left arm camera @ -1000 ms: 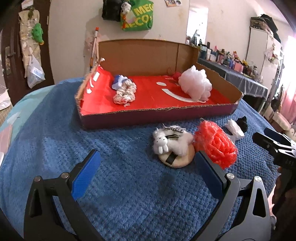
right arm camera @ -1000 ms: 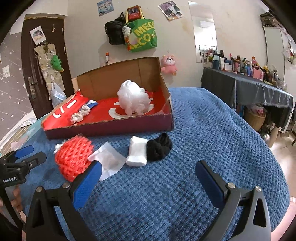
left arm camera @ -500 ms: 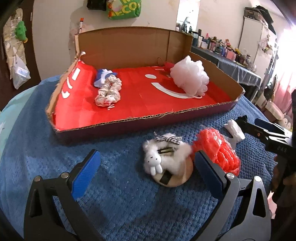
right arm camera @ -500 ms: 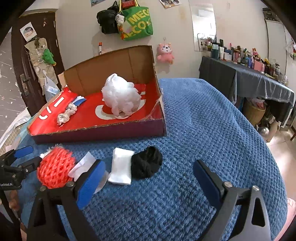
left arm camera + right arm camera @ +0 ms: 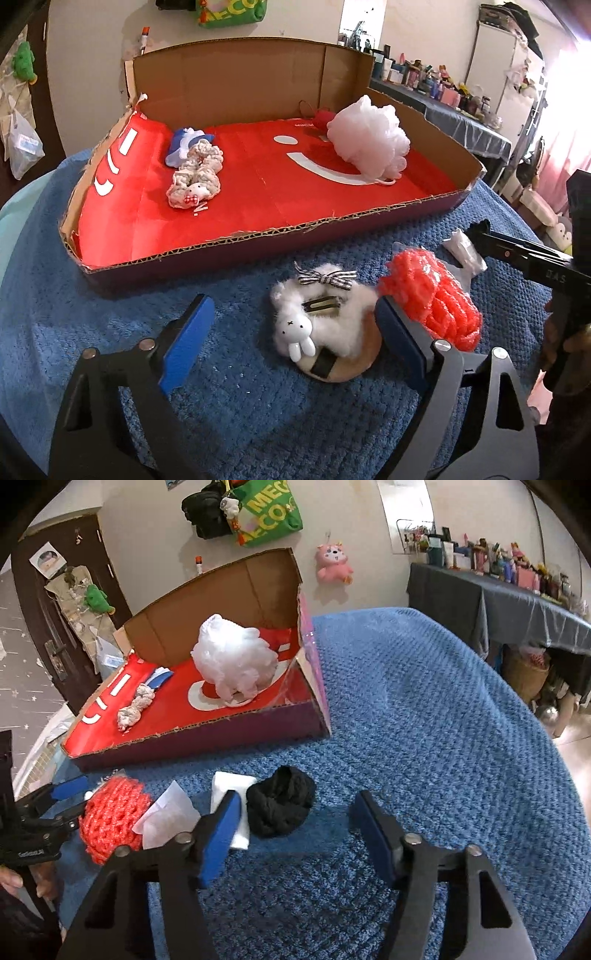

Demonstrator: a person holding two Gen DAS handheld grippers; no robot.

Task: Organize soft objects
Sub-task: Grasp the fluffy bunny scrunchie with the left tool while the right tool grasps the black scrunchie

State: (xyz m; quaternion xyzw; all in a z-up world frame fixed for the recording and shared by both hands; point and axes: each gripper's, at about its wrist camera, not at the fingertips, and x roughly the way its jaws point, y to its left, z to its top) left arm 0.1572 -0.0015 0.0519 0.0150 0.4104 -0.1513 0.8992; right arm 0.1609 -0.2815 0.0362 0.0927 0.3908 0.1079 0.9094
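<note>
A red-lined cardboard box (image 5: 258, 236) holds a white mesh pouf (image 5: 369, 140), a crochet scrunchie (image 5: 195, 177) and a blue-white item (image 5: 184, 142). On the blue blanket, my open left gripper (image 5: 291, 339) straddles a white fluffy bunny item (image 5: 317, 325) lying on a round wooden disc. An orange mesh pouf (image 5: 432, 295) lies just right of it. My open right gripper (image 5: 295, 830) hovers just before a black scrunchie (image 5: 280, 805), with a white folded cloth (image 5: 229, 790) behind its left finger.
A translucent white sheet (image 5: 166, 816) lies between the orange pouf (image 5: 110, 819) and the white cloth. A dark-covered table with bottles (image 5: 517, 590) stands at the right. Bags and a pink plush (image 5: 332, 561) hang on the wall.
Both grippers have moved forward and down: the left toward the bunny item, the right toward the black scrunchie. Both stay open.
</note>
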